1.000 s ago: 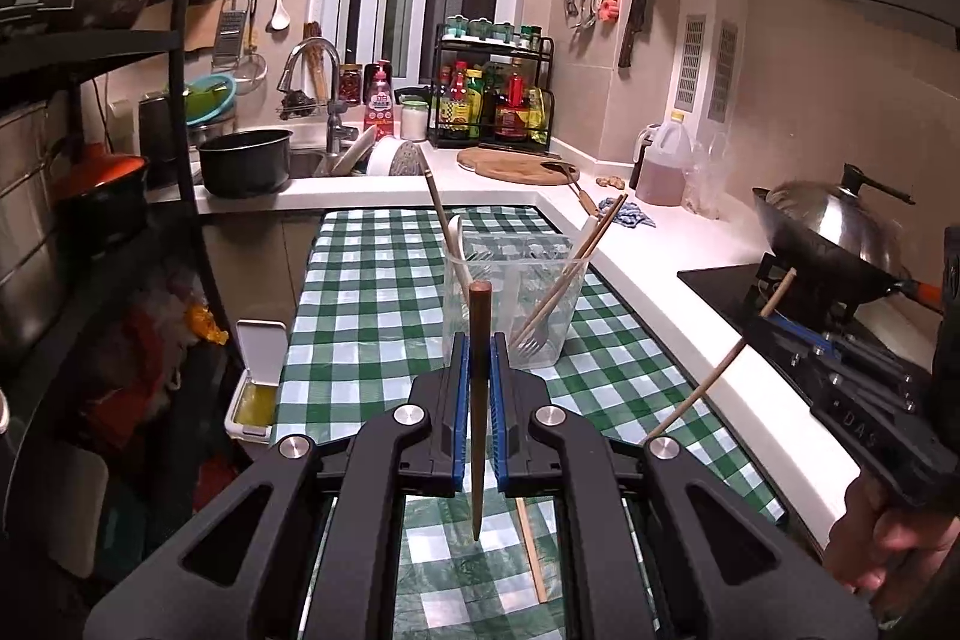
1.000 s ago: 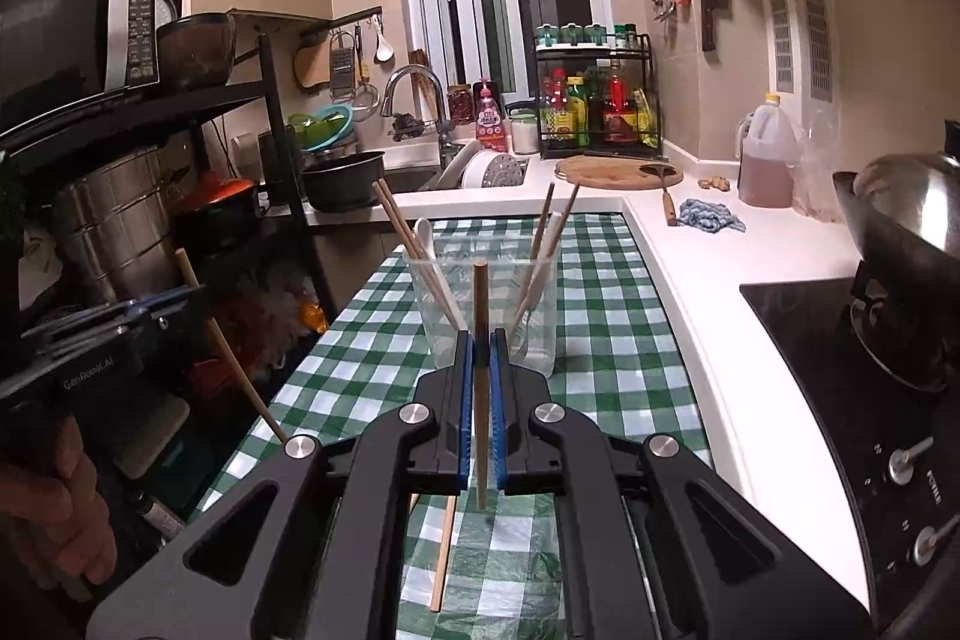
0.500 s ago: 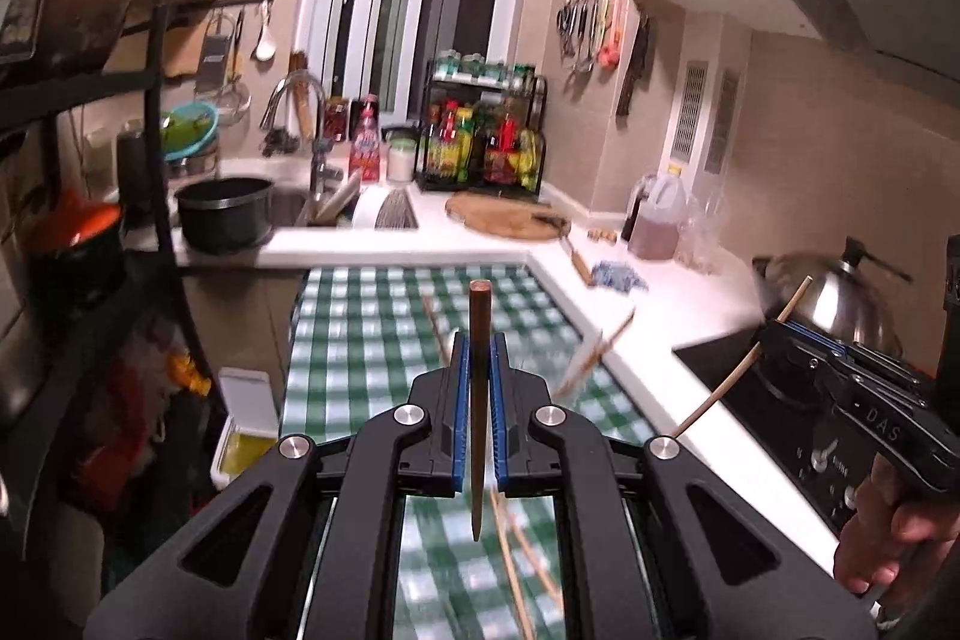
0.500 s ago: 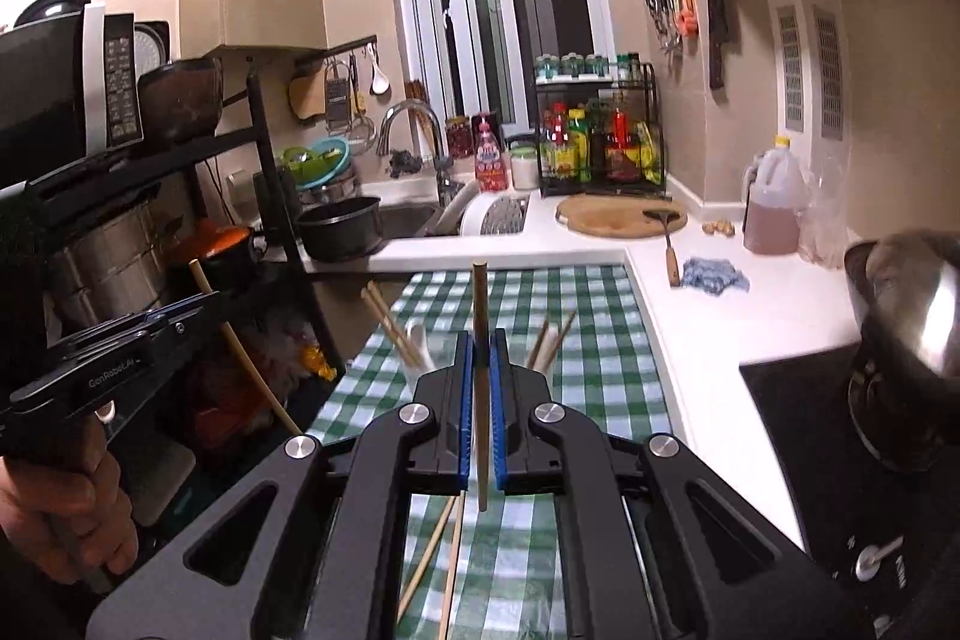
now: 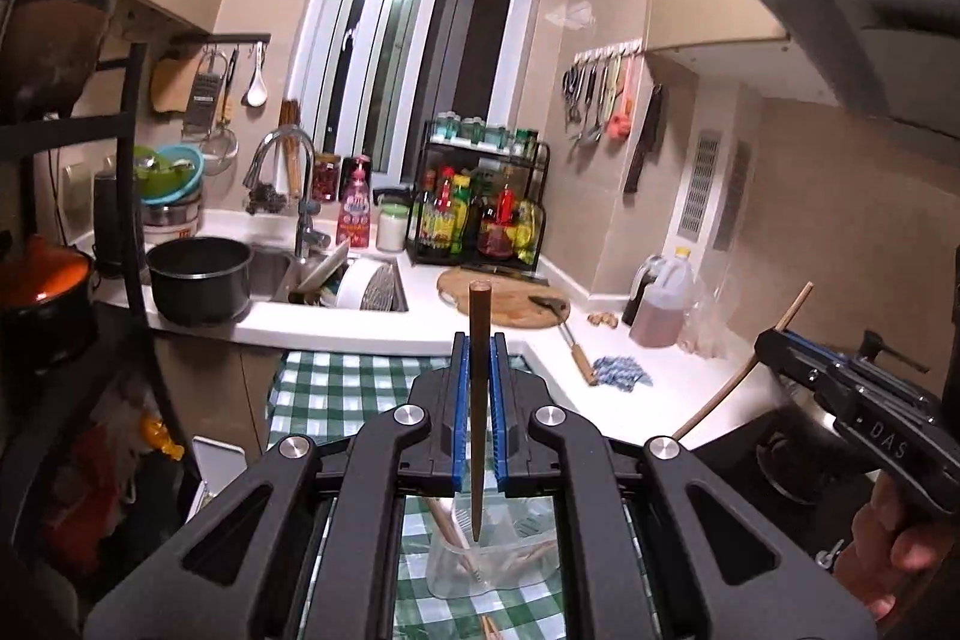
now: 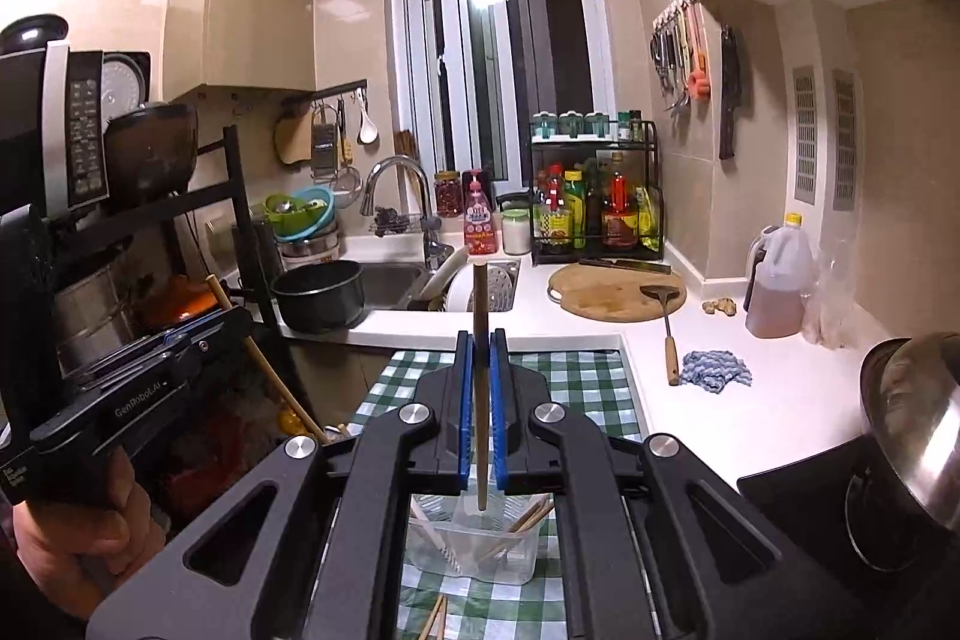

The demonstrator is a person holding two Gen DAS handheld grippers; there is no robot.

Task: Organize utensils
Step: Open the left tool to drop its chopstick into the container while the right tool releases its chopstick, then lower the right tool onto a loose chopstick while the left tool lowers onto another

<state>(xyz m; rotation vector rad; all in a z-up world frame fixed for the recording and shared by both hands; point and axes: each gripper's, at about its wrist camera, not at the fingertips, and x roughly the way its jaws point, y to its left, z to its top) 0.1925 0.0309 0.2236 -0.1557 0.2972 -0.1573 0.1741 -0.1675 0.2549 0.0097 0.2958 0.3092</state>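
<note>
"GenRoboAI" lettering on left gripper (image 5: 478, 358) pinching dark chopstick (image 5: 478, 400), right gripper (image 6: 480, 358) pinching pale chopstick (image 6: 480, 376).

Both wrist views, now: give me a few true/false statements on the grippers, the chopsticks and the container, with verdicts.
1. The left gripper is clamped on a dark brown chopstick. True.
2. The right gripper is open with nothing in it. False: it is shut on a light wooden chopstick.
3. The clear plastic container sits on the green checked tablecloth and already holds utensils. True.
4. The dark chopstick's lower tip points down toward the container. True.
5. The container stands on the round wooden cutting board. False: it is on the tablecloth; a spatula lies across the board.
</note>
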